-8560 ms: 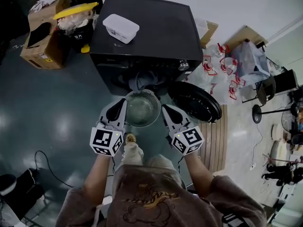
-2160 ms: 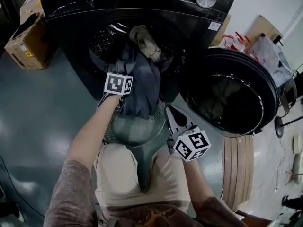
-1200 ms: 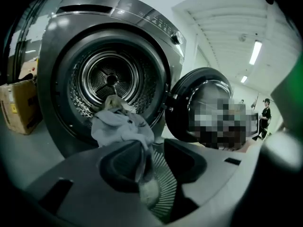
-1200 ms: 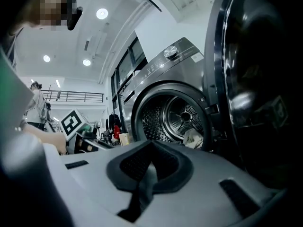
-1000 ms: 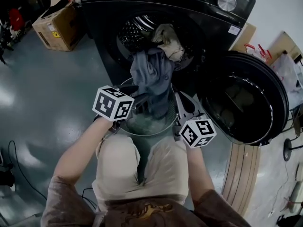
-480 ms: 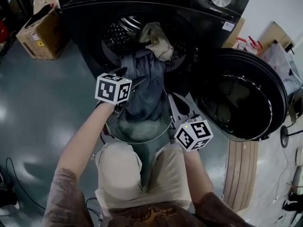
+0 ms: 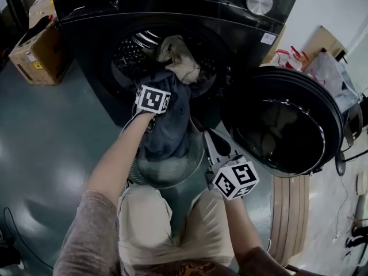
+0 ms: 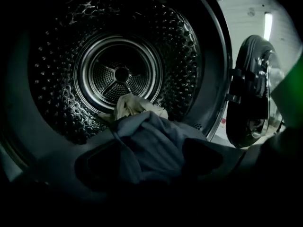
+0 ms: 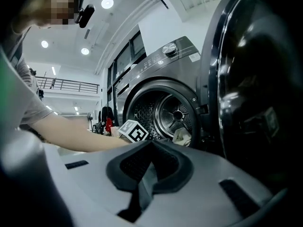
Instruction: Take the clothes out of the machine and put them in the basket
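Grey-blue garment hangs from drum into basket. Left claw just opened around it, no grip; right claw clamps the basket rim. Next, probably: regrip, pull clear.

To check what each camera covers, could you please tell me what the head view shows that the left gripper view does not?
Only the head view shows the basket, the control knob and a cardboard box. Only the left gripper view shows the back of the drum. Both show the blue garment hanging out, the beige cloth behind it and the open door.
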Action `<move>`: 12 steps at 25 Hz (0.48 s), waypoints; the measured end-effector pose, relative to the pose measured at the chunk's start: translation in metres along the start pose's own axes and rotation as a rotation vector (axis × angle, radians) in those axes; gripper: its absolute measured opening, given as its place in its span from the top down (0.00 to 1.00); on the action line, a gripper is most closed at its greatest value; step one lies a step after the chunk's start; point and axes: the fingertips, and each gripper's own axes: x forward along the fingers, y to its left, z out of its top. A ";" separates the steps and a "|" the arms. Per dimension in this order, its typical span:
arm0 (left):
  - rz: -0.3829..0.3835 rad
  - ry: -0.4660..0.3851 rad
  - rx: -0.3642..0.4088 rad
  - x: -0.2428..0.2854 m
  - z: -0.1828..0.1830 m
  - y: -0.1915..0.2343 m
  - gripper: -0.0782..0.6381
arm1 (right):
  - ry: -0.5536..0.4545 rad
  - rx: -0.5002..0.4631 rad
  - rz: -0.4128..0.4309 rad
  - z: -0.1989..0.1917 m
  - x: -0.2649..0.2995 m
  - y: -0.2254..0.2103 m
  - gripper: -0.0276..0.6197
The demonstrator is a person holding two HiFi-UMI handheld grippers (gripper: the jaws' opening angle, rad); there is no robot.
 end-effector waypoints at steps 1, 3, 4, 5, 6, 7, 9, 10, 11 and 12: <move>0.004 0.010 -0.014 0.006 -0.004 0.002 0.25 | 0.007 -0.002 -0.009 -0.002 -0.003 -0.003 0.96; 0.011 0.031 -0.022 0.013 -0.010 0.004 0.25 | 0.016 -0.003 -0.027 -0.005 -0.006 -0.009 0.96; 0.019 0.041 -0.012 0.016 -0.012 0.005 0.26 | 0.017 -0.003 -0.034 -0.005 -0.008 -0.012 0.96; 0.036 0.049 0.005 0.018 -0.012 0.007 0.26 | 0.015 -0.002 -0.039 -0.004 -0.009 -0.014 0.96; 0.063 0.057 0.025 0.018 -0.011 0.010 0.26 | 0.013 -0.001 -0.043 -0.003 -0.009 -0.016 0.96; 0.094 0.061 0.048 0.018 -0.011 0.012 0.27 | 0.011 0.000 -0.045 -0.002 -0.009 -0.017 0.96; 0.129 0.050 0.081 0.018 -0.010 0.012 0.31 | 0.012 -0.002 -0.045 -0.002 -0.009 -0.018 0.96; 0.127 0.042 0.089 0.018 -0.011 0.010 0.35 | 0.012 -0.003 -0.044 -0.002 -0.010 -0.017 0.96; 0.119 0.036 0.092 0.017 -0.011 0.008 0.41 | 0.013 -0.003 -0.042 -0.002 -0.010 -0.017 0.96; 0.109 0.035 0.095 0.016 -0.012 0.005 0.49 | 0.013 -0.002 -0.040 -0.002 -0.011 -0.016 0.96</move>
